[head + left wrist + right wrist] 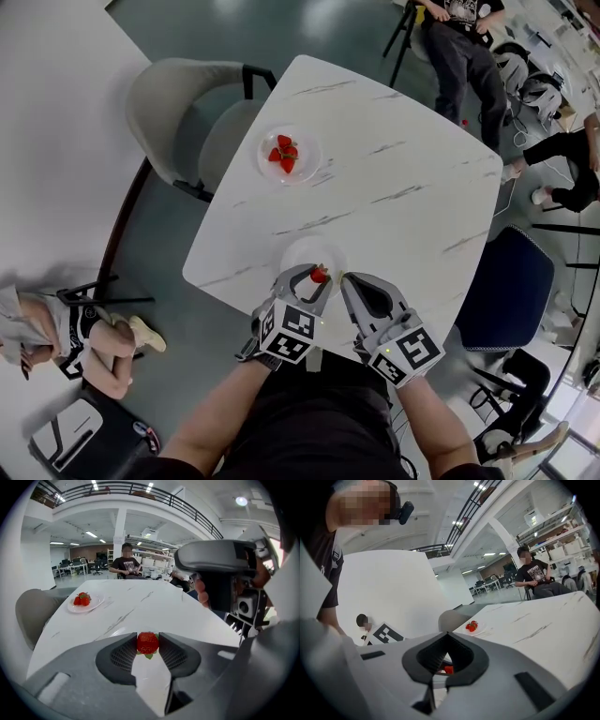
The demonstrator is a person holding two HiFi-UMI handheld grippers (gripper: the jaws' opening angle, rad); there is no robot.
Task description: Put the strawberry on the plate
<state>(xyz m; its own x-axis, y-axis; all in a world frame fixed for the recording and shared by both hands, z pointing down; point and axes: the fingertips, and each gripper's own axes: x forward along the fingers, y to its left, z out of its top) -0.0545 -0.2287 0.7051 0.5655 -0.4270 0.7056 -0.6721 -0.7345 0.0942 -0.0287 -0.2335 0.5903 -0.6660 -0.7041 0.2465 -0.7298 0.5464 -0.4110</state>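
A red strawberry (321, 276) is pinched between the tips of my left gripper (317, 272), just above an empty white plate (312, 251) near the table's front edge. In the left gripper view the strawberry (147, 642) sits between both pads with its green leaf pointing down. A second plate (290, 156) at the far left of the table holds a few strawberries (284, 154). My right gripper (346, 277) hovers beside the left one, shut and empty; its jaw tips meet in the right gripper view (447, 634), and the held strawberry (448, 670) shows red behind them.
The white marble table (394, 187) has a beige chair (183, 108) at its far left and a dark blue chair (511, 281) at its right. One person sits beyond the far edge (459, 47), another on the floor at left (56, 328).
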